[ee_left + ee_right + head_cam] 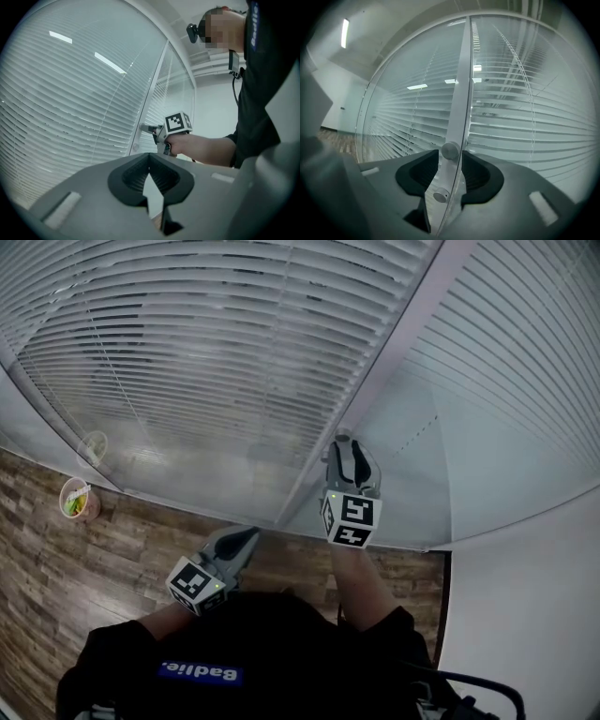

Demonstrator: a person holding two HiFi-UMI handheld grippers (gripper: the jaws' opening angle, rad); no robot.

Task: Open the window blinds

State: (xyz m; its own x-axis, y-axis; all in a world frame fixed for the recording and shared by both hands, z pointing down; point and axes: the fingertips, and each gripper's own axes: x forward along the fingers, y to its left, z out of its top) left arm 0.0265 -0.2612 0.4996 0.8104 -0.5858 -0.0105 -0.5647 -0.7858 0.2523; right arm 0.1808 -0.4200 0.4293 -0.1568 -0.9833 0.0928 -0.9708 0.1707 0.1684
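Here, the window blinds (216,352) hang lowered behind two glass panels, with the slats lying close together. They fill the far part of the scene, to the left and to the right of a white upright frame (394,343). The right panel's blinds end above the bottom, so a bare strip of glass (412,474) shows there.

The right gripper (345,448) is held up against this frame, low on it. In the right gripper view its jaws stand apart, and the frame (461,84) runs straight up between them. Two small round knobs sit on the frame in this gap: the upper knob (450,151) at the far tips of the jaws and the lower knob (440,196) nearer to the camera. The gap is only a little wider than the upper knob. It seems the pads are not pressing on it, but I cannot tell this for sure from this angle.

The left gripper (246,538) is lower and nearer to the person, left of the right one and away from the glass. In the left gripper view its jaws meet at the far tips and nothing is between them. Beyond them, this view shows the person's hand (180,143) holding the right gripper at the frame.

On the wooden floor (56,568), far left by the glass, stands a small cup (78,500) with something green in it.
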